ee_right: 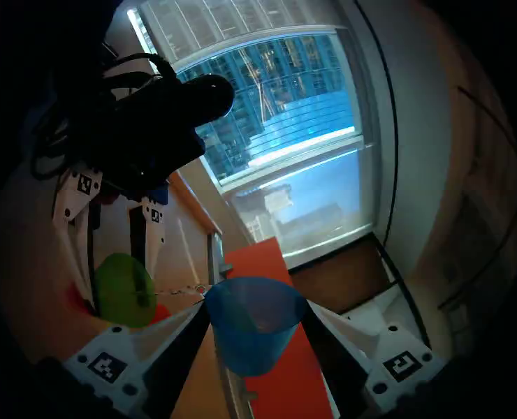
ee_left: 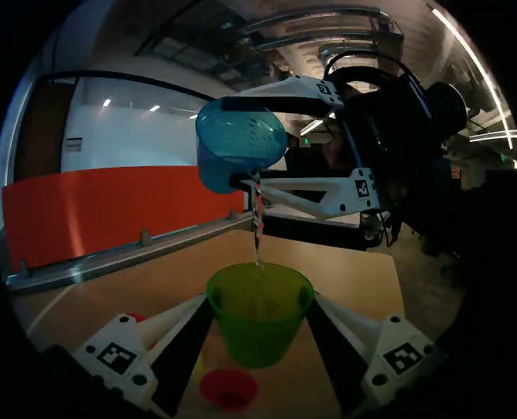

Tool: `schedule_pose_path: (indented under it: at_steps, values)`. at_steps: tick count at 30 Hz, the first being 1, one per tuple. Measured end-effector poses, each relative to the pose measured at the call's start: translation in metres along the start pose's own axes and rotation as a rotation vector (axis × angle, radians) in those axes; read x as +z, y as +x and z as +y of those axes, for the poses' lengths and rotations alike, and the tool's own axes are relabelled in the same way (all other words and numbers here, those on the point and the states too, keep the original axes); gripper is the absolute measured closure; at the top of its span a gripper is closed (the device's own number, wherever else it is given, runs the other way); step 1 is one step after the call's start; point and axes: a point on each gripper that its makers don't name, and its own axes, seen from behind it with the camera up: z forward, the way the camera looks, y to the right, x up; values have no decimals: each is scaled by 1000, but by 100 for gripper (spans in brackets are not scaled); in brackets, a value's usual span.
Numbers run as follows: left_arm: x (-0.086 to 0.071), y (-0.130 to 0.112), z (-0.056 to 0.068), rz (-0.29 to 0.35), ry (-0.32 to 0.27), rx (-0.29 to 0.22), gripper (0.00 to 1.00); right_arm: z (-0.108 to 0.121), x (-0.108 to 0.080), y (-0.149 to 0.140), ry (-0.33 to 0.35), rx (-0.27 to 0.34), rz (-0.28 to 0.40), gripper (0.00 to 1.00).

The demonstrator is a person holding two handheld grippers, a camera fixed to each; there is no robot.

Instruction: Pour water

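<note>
Table [ee_left: 356, 269] of pale wood lies under the whole action. Above it the right hand-held gripper [ee_left: 234, 143] reaches in from the side with both fingers pressed on a blue cup [ee_left: 241, 136], which is tipped well over so that its rim points down. The left hand-held gripper [ee_left: 260, 307] is closed on a green cup [ee_left: 260, 335], which is upright directly below that rim; whether its base rests on the table or hangs just above it cannot be told. A thin stream of water [ee_left: 258, 223] falls from the blue cup's lower lip and lands near the middle of the green cup's mouth. The pour looks to be under way, though how much water remains cannot be read. To do it well, the right one would best tilt slowly and evenly so the stream runs thin and centred, while the left one holds the green cup level beneath it; a sudden tip could throw water past the far rim. A small red cap-like piece [ee_left: 228, 389] lies on the table just in front of the green cup, where drips might land.
</note>
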Motion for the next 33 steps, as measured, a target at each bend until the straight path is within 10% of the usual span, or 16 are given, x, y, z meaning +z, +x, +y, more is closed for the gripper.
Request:
schedule_pose_path:
  at_steps: [33]
  values:
    - [-1, 5, 2, 7, -2, 5, 14, 10, 4, 6, -15, -143, -3, 8]
